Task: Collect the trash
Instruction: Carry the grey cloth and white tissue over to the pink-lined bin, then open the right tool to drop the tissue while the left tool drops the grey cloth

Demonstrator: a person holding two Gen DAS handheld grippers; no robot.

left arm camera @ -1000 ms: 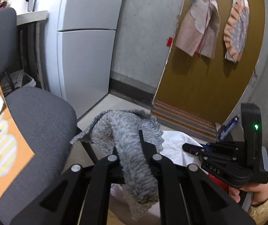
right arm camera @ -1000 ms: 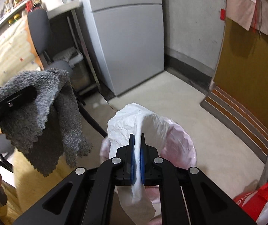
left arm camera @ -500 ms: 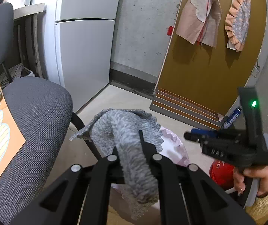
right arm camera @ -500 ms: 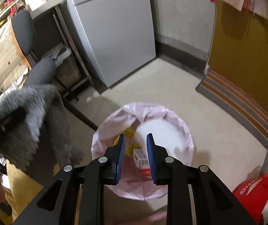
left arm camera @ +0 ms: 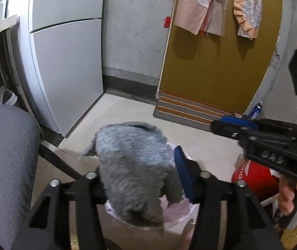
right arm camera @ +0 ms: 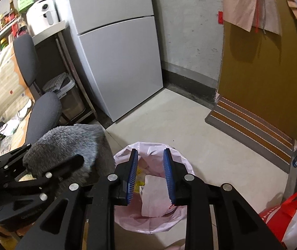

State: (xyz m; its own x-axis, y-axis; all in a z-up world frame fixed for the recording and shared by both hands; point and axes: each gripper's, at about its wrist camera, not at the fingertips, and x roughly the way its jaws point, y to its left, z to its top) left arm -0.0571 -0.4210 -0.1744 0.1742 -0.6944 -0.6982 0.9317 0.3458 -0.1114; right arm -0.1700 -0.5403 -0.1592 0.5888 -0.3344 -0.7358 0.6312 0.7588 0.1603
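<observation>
While hovering above the pink-lined trash bin (right arm camera: 150, 218), right hand-held gripper (right arm camera: 150, 176) with blue pads (right arm camera: 133, 175) spread apart, nothing between them. White crumpled paper (right arm camera: 154, 195) lying inside the bin, directly below the open fingers, on top of yellow-printed scraps. Judged: drop step for that piece done.

Left hand-held gripper (left arm camera: 140, 179) positioned just left of the bin, reaching over its near rim. Grey fuzzy cloth (left arm camera: 131, 158) draped between and over its fingers; jaws look parted, with the right blue pad (left arm camera: 182, 175) exposed beside the cloth. Cannot tell whether still a real pinch or just cloth resting on the fingers. In the right wrist view, cloth bulk hanging left of the bin rim, partly overlapping it.

Around the bin: red bag (right arm camera: 281, 218) to its right on the floor, office chair (left arm camera: 9, 156) to its left, fridge (right arm camera: 117, 52) beyond it, striped mat (right arm camera: 252, 129) beyond and to the right.

Step in hand, judged: depositing collected items into the bin. Next move, if the cloth counts as trash: centre left fingers over the bin opening, open fully, shake loose if fibres cling. Risk: cloth catching on rim or liner.
</observation>
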